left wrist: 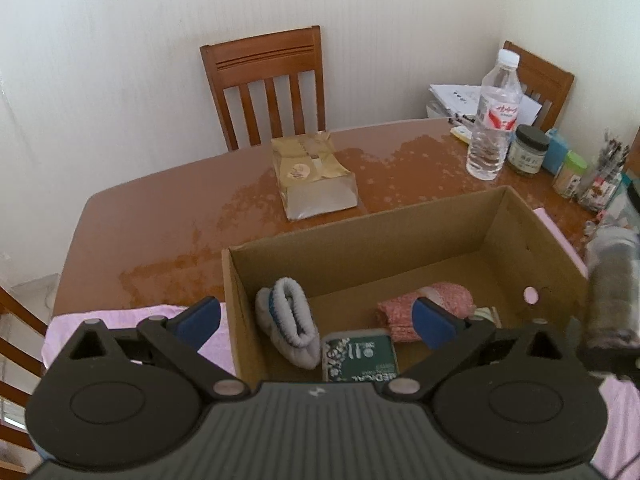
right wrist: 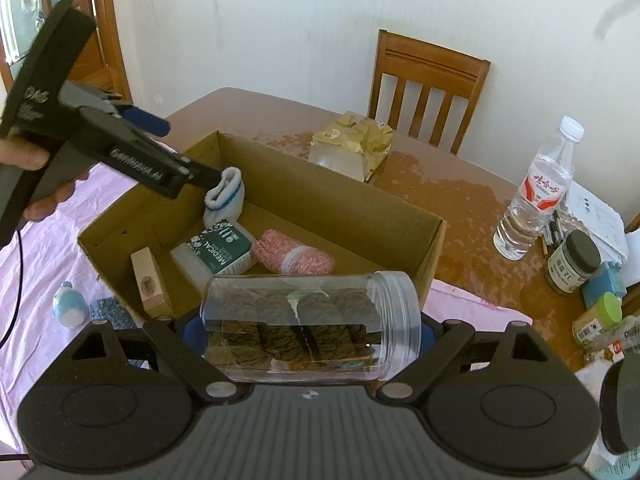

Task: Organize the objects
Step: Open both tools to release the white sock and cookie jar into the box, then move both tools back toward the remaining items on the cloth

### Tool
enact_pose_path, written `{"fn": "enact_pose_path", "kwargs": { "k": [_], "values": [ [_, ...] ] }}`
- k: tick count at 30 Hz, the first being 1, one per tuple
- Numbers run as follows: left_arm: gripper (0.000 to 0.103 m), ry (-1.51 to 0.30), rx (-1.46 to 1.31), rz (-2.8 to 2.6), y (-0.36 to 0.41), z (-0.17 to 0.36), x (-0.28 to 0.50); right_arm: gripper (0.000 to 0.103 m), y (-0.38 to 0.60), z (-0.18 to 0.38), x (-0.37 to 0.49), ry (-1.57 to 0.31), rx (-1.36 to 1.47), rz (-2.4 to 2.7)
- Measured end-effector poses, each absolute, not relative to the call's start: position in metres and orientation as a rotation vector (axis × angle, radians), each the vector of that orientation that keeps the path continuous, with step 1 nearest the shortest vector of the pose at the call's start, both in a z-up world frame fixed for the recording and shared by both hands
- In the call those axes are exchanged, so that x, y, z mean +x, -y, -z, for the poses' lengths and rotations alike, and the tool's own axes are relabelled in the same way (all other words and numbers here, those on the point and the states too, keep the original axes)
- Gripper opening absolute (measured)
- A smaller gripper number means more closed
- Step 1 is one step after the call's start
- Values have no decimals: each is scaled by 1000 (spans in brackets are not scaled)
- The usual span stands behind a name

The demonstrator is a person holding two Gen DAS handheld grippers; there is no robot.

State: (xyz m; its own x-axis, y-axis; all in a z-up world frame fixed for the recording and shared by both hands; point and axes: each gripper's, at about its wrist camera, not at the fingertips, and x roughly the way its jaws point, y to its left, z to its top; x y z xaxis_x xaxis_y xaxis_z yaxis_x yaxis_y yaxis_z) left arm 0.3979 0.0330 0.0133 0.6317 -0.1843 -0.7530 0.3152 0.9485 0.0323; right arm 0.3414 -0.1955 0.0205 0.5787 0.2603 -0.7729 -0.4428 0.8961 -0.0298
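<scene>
An open cardboard box (left wrist: 360, 240) (right wrist: 340, 200) sits on the table. It holds a grey-white sock (left wrist: 290, 328) (right wrist: 226, 194), a pink sock roll (left wrist: 436, 304) (right wrist: 298, 256), a green medical pack (left wrist: 360, 356) (right wrist: 218, 248) and a small beige carton (right wrist: 148, 280). My left gripper (left wrist: 316, 320) is open and empty above the box's left end; it also shows in the right wrist view (right wrist: 144, 120). My right gripper (right wrist: 308, 332) is shut on a clear plastic jar of brown biscuits (right wrist: 312, 324), held sideways just in front of the box. The jar shows blurred in the left wrist view (left wrist: 612, 292).
A gold paper bag (left wrist: 312, 172) (right wrist: 352, 148) lies behind the box. A water bottle (left wrist: 494, 116) (right wrist: 532, 196), a dark-lidded jar (left wrist: 528, 152) (right wrist: 574, 260), papers and small containers crowd the right. A small blue-white bottle (right wrist: 70, 308) and a blue sock (right wrist: 110, 312) lie on the pink cloth (right wrist: 48, 240).
</scene>
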Motion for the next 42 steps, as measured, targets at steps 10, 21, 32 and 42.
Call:
{"fn": "enact_pose_path", "kwargs": {
  "k": [10,21,32,42],
  "values": [
    [102,-818,137,268,-42,-27,376,103,191,-23,363,-781,-291,-346],
    [102,-813,117,246,-39,-36,337,103,199,-27,333,-804,-261,-363],
    [102,-803,95,146,-41,-10,260,103,213,-2,266,-798,-205,-375],
    [102,-884,-9,18,-52,38,208,103,222,47,222,-904,-146,-340]
  ]
}}
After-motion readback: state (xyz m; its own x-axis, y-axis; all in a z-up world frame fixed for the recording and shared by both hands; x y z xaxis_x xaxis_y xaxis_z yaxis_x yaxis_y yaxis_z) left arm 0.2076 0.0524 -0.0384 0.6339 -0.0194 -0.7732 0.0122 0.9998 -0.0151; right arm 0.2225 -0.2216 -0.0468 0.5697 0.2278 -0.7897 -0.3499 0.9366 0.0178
